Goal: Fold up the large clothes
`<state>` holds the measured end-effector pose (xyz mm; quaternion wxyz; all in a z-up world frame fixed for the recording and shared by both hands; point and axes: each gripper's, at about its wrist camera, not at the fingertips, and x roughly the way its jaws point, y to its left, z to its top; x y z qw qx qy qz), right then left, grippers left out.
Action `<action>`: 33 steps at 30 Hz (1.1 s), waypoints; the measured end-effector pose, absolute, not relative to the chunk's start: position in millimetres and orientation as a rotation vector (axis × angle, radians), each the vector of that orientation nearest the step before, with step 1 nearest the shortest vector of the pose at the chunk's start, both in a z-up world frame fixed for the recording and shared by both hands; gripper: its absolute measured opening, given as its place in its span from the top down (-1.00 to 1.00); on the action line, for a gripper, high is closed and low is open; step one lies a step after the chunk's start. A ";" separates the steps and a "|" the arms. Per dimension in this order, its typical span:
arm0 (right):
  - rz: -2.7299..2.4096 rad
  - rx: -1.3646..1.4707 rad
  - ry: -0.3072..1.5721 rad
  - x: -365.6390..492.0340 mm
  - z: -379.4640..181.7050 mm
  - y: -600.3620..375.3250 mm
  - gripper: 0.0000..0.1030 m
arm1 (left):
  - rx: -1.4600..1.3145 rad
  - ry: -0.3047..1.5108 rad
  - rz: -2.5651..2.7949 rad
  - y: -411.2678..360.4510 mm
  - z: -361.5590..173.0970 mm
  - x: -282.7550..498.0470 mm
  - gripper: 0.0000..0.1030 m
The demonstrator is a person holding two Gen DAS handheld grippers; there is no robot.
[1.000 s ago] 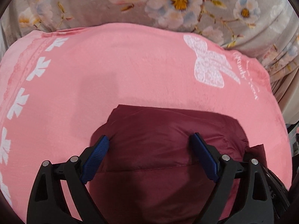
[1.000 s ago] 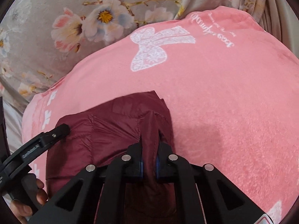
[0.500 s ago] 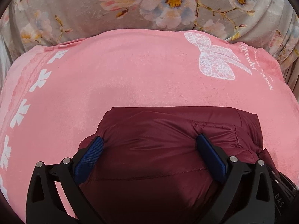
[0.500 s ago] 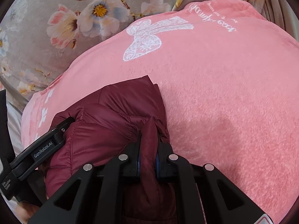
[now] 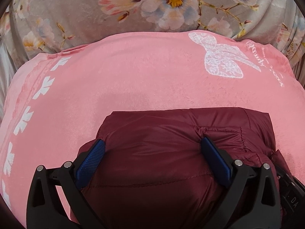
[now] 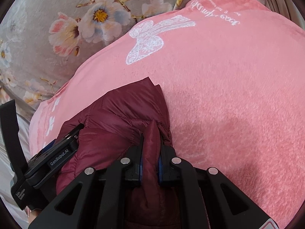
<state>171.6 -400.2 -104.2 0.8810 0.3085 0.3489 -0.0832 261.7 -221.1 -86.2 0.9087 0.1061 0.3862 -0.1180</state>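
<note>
garment: a maroon puffer jacket (image 5: 171, 152), quilted and shiny, folded into a thick bundle; it lies on the near part of the pink blanket (image 5: 133, 80), its far edge straight and fairly square.
surface: the pink blanket carries a white lace bow print (image 5: 223, 57) and a row of white leaf shapes (image 5: 24, 120) down one side; beyond it lies a grey floral cover (image 5: 133, 3).
left gripper: the left gripper (image 5: 152, 156) stands spread wide over the bundle, its jaws having just been opening; the blue pads (image 5: 91, 160) straddle the padded top and do not squeeze it, so it reads as let go, though the right-hand pad dents the fabric a little.
right gripper: the right gripper (image 6: 150, 152) is clenched on a raised ridge of the jacket at the bundle's right edge; the fabric stands up between the closed pads.
why held so: my judgement is that the pinch keeps the springy fill from opening the fold while the other side is freed.
step: the bundle looks set down; letting go on the right seems to remain.
risk: puffer fill rebounds, so the top layer may lift or slide once released.
</note>
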 end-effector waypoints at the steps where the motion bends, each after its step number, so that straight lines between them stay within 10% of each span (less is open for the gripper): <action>1: -0.155 0.658 0.729 171.5 -104.7 -402.2 0.82 | 0.216 0.802 -0.249 -220.1 -85.4 262.2 -0.91; 7: -0.118 0.695 0.736 106.8 -78.2 -416.4 0.19 | 0.157 0.879 -0.364 -185.0 -56.6 228.7 -0.90; 12: -0.050 0.577 0.814 53.2 -86.0 -397.4 0.19 | 0.071 0.978 -0.412 -144.7 -58.2 178.9 -0.90; 20: -0.077 0.521 0.794 11.0 -97.5 -365.5 0.86 | 0.073 1.029 -0.398 -113.5 -82.0 136.9 -0.91; 33: -0.137 0.597 0.834 -13.1 -124.1 -372.8 0.78 | 0.035 1.043 -0.411 -103.9 -93.7 133.4 -0.91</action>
